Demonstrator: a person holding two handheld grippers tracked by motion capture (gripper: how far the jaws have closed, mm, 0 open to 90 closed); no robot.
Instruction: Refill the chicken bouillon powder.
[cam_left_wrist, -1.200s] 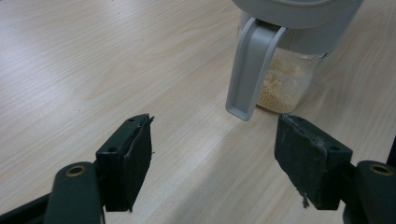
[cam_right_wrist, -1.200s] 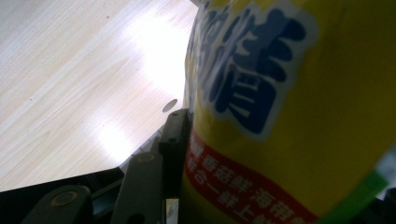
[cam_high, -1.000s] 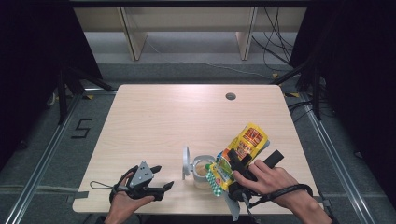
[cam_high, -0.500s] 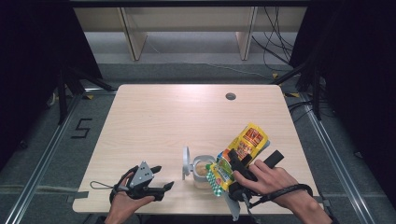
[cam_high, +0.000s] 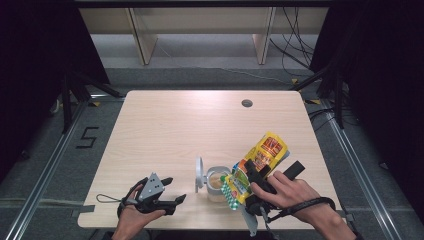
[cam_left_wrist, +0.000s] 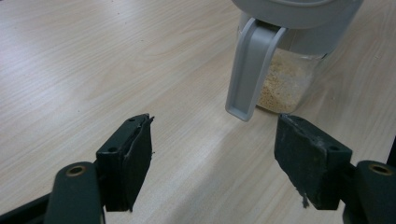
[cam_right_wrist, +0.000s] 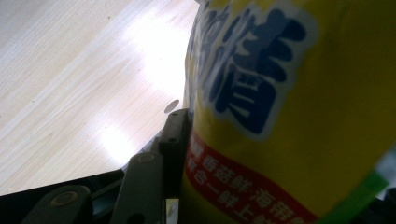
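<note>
A clear jar (cam_high: 216, 184) with pale grains inside stands near the table's front edge, its grey hinged lid (cam_high: 199, 173) flipped up on the left side. The jar (cam_left_wrist: 285, 84) and the lid's hanging latch (cam_left_wrist: 247, 74) also show in the left gripper view. My right gripper (cam_high: 257, 187) is shut on a yellow snack bag (cam_high: 255, 167), tipped with its lower end over the jar's mouth. The bag (cam_right_wrist: 289, 112) is pressed against my right jaw. My left gripper (cam_high: 170, 192) rests open on the table left of the jar, nothing between its jaws (cam_left_wrist: 212, 163).
The wooden table (cam_high: 200, 125) has a round cable hole (cam_high: 246, 103) at the back right. A shelf unit (cam_high: 200, 30) stands beyond the table. Dark floor rails run along both sides.
</note>
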